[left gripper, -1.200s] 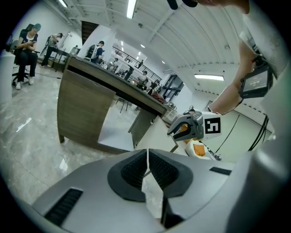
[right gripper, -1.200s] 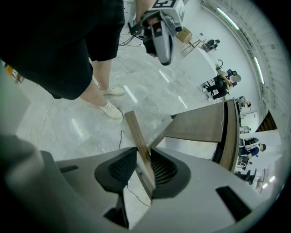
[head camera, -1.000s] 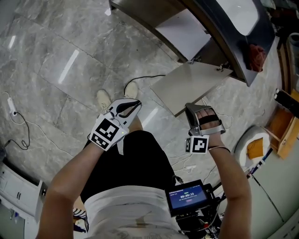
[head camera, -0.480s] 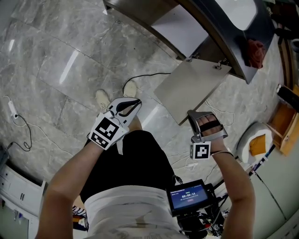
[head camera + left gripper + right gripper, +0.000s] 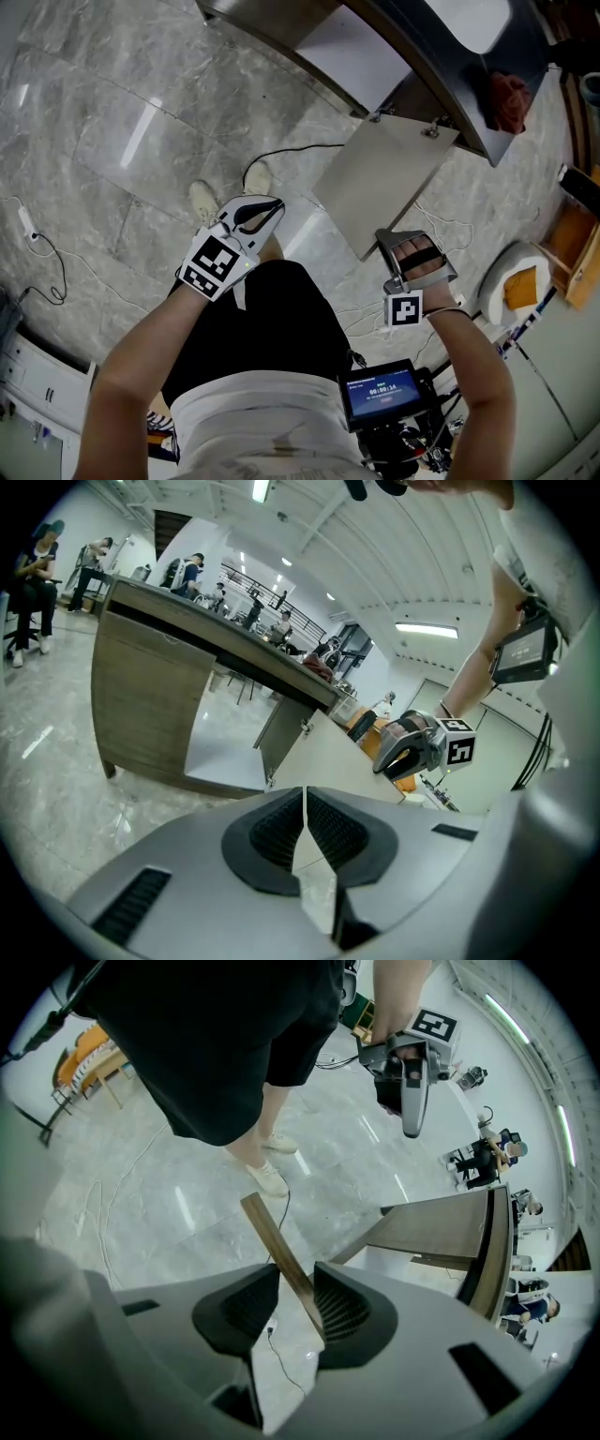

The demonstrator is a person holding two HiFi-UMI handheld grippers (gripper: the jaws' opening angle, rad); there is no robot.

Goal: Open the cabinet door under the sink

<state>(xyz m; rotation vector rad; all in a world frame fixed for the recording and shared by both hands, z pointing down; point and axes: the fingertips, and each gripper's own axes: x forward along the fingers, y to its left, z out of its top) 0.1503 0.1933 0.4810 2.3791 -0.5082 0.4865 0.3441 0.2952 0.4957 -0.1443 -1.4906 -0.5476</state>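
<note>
Cabinet door [image 5: 384, 183] is found swung out from the cabinet [image 5: 354, 52] beneath the counter [image 5: 442, 82]. A cable [image 5: 281, 153] is laid on the floor [image 5: 122, 122], left of the door.

The swung-out cabinet door [image 5: 384, 183] bars passage from the right to the open cabinet bay [image 5: 361, 58]. The countertop [image 5: 441, 73] overhangs the bay and limits headroom. Left of the door, the floor [image 5: 122, 122] is open up to the bay, crossed only by a thin cable [image 5: 291, 152].

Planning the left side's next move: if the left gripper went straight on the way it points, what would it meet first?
Probably the open cabinet door, its pale inner face near its hinged edge; depth is unclear.
</note>
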